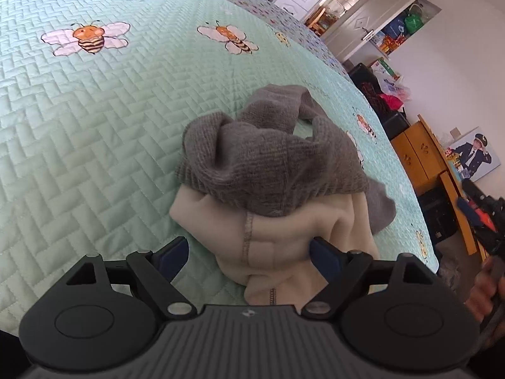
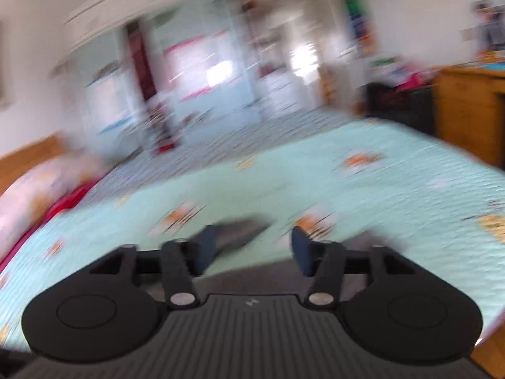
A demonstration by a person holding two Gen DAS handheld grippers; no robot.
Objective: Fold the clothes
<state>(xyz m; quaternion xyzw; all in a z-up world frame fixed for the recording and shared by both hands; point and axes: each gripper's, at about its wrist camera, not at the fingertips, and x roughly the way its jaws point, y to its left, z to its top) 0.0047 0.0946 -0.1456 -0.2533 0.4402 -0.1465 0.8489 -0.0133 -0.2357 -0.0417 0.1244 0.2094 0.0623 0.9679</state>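
Observation:
A crumpled garment, grey knit outside (image 1: 268, 161) with cream fleece lining (image 1: 284, 243), lies bunched on the mint quilted bedspread (image 1: 94, 126). My left gripper (image 1: 249, 252) is open just above the near cream edge, its blue pads on either side of the cloth, not closed on it. My right gripper (image 2: 252, 246) is open and empty above the bedspread (image 2: 378, 189); that view is motion-blurred. A dark grey patch of cloth (image 2: 240, 233) shows between and beyond its fingers.
The bed's right edge (image 1: 423, 221) drops off beside the garment. Wooden cabinets (image 1: 419, 154) and clutter stand beyond it. A wooden cabinet (image 2: 467, 107) is at the right; a pink pillow (image 2: 34, 189) lies at the left.

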